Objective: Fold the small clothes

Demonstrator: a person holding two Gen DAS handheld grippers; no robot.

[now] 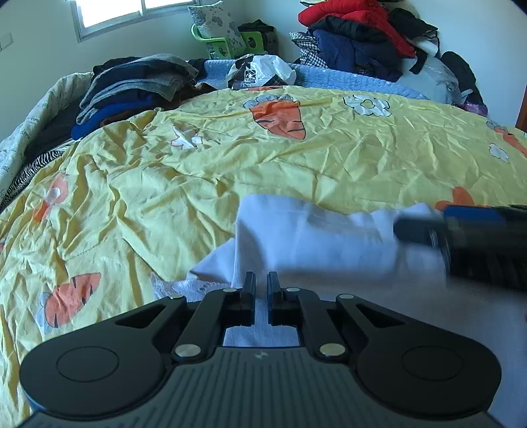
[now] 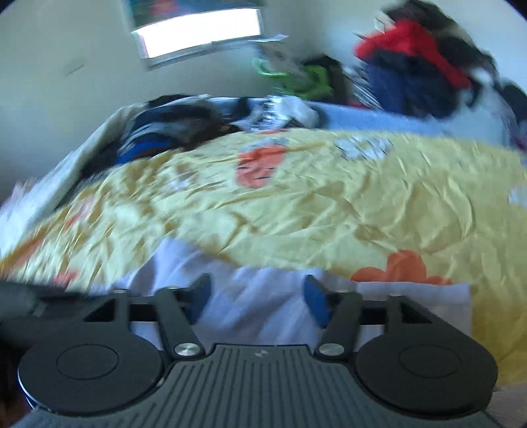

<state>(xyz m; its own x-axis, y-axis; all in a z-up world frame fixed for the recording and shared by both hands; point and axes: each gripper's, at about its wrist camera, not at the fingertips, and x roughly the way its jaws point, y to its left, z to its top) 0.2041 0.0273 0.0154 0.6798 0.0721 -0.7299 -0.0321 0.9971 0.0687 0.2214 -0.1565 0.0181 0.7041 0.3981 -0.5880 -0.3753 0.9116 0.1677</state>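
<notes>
A small white garment (image 1: 296,237) lies rumpled on the near edge of the yellow bedspread (image 1: 197,171), one part ribbed, with a lacy trim just left of the left gripper (image 1: 261,286). That gripper's fingers are nearly together, pinched on a fold of the white garment that runs between them. The right gripper (image 2: 257,296) hangs just above the same cloth with its blue-padded fingers (image 2: 314,296) spread wide and nothing between them.

The bedspread is creased all over and printed with orange carrots (image 1: 280,115) and white flowers. Beyond it, at the far left of the bed, sits a stack of folded dark and grey clothes (image 1: 131,85); a white plastic bag (image 1: 263,70) lies on a blue quilted blanket (image 1: 346,79) past the far edge. Farther back a green basket (image 1: 224,42) stands under the window (image 1: 131,10), and a heap of red and navy jackets (image 1: 362,29) piles against the wall.

The left wrist view is sharp and shows the right gripper as a blurred dark shape at the right, over the garment; the right wrist view is smeared by motion
</notes>
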